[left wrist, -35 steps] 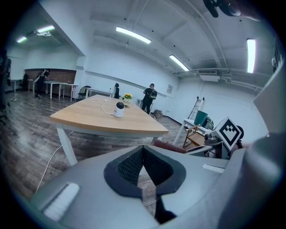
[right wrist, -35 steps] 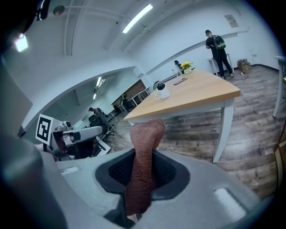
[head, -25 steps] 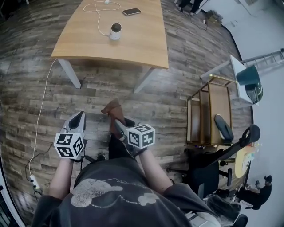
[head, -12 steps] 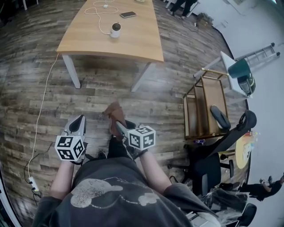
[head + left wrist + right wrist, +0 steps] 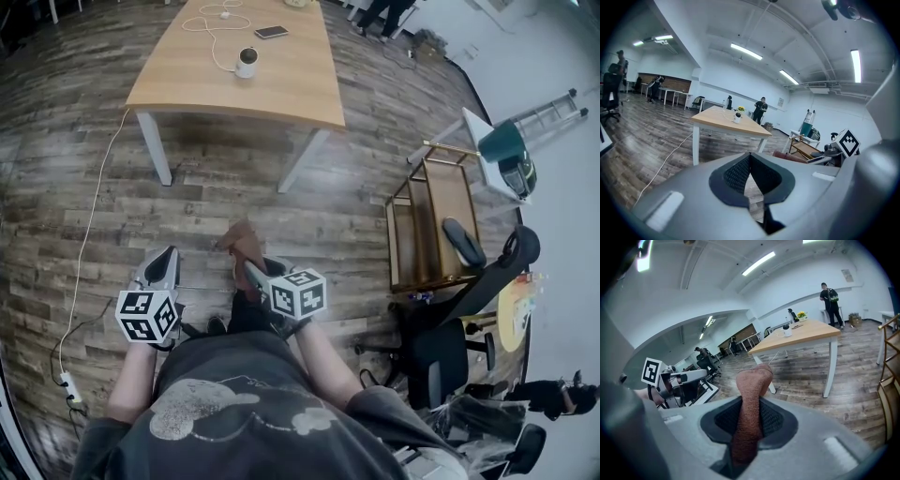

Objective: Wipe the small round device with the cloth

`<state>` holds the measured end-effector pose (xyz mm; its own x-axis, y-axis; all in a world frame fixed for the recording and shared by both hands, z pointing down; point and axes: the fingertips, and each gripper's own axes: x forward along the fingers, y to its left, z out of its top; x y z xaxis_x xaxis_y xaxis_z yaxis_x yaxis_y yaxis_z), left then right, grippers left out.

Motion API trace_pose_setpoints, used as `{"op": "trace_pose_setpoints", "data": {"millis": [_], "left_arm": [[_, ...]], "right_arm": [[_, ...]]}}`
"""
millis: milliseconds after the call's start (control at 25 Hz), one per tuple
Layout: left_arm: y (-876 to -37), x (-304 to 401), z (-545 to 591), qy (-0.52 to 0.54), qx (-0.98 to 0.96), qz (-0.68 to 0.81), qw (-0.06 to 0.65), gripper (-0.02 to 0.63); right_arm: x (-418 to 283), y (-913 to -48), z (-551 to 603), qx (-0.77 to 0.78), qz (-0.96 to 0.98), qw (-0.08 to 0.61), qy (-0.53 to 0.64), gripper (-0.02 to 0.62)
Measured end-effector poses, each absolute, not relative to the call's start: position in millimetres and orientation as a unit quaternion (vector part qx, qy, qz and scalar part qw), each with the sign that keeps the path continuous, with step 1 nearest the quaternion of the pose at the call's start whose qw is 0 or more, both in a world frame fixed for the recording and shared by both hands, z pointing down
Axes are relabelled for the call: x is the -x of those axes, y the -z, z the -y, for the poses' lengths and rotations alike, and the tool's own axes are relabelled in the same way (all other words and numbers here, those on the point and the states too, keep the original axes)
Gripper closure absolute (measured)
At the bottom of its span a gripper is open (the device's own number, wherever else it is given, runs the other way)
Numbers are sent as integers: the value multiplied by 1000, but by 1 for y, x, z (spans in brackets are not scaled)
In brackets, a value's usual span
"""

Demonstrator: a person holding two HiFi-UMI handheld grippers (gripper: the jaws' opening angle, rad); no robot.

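While the device (image 5: 247, 62) stands well apart on the table (image 5: 281, 89), the cloth (image 5: 751, 427) is clamped by the right gripper (image 5: 753, 400); the left gripper (image 5: 750, 156) is closed on nothing.

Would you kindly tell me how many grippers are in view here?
2. The left gripper is over the floor at the person's left, shut and empty; the right gripper, beside it, is shut on the brown cloth.
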<state>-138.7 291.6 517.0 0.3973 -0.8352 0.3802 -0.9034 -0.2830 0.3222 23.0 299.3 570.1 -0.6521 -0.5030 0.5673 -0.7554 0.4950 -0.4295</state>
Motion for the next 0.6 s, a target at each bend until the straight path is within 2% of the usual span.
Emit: {"op": "trace_pose_setpoints", "data": {"millis": [600], "left_arm": [[-523, 134, -306, -67, -801, 536, 259, 588]], "right_arm": [[-25, -574, -318, -377, 840, 206, -331, 523]]}}
